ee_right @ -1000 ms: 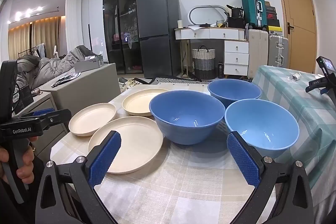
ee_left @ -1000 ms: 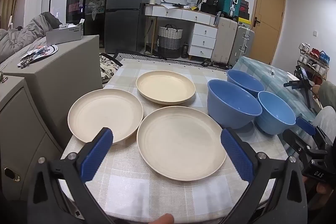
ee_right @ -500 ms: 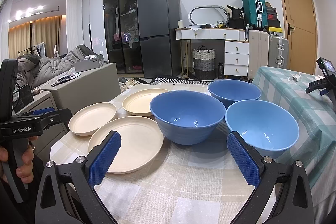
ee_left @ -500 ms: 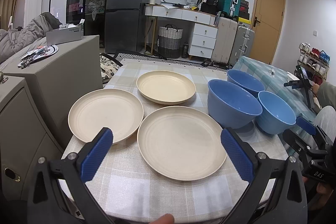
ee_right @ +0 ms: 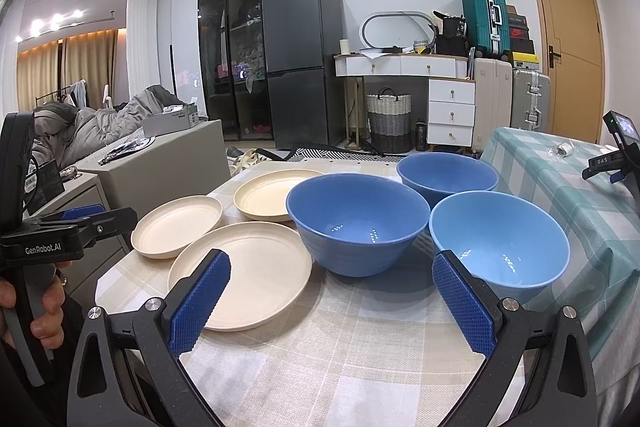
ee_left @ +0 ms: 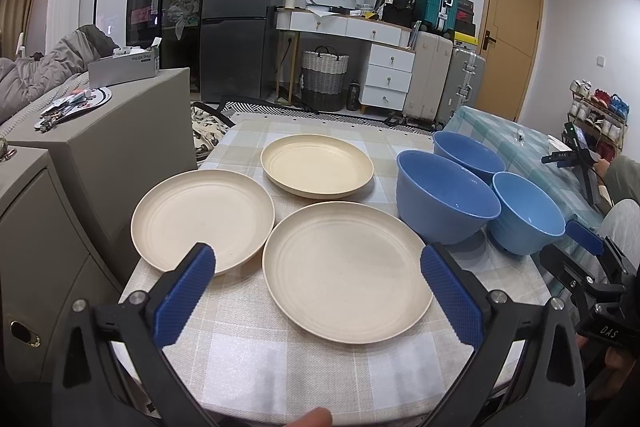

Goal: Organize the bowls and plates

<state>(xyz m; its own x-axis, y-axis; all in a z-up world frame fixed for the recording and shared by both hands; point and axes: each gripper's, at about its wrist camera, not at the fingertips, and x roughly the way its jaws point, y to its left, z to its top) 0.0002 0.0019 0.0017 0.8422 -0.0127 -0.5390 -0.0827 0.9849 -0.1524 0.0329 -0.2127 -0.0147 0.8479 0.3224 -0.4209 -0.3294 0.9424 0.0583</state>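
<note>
Table [ee_left: 280,367]: checked cloth; carries three cream plates and three blue bowls.
Near plate [ee_left: 346,271] [ee_right: 244,273]: flat on the cloth at the front edge, centre; just beside the left plate, rims nearly meeting.
Left plate [ee_left: 202,219] [ee_right: 176,225]: by the left edge, flat.
Far plate [ee_left: 316,165] [ee_right: 266,197]: behind the other two, toward the back edge; its right rim is hidden by the big bowl in the right wrist view.
Big bowl [ee_left: 446,195] [ee_right: 358,223]: upright, darker blue, right of the near plate, close to its rim.
Back bowl [ee_left: 468,155] [ee_right: 446,175]: upright, behind the big bowl, near the back-right corner.
Pale bowl [ee_left: 528,213] [ee_right: 498,241]: upright, lighter blue, at the right edge, just beside the big bowl; whether they touch cannot be told.
Left gripper [ee_left: 316,291] [ee_right: 80,217]: jaws spread wide, nothing between them; hovers over the front edge, facing the near plate.
Right gripper [ee_right: 330,293] [ee_left: 580,239]: jaws spread wide, empty; low over the front-right corner, facing the big bowl and pale bowl.
Hand [ee_right: 44,311]: wrapped round the left gripper's handle.
Change from earlier frames: none to note; plates, bowls and both grippers sit as they did a second ago.
</note>
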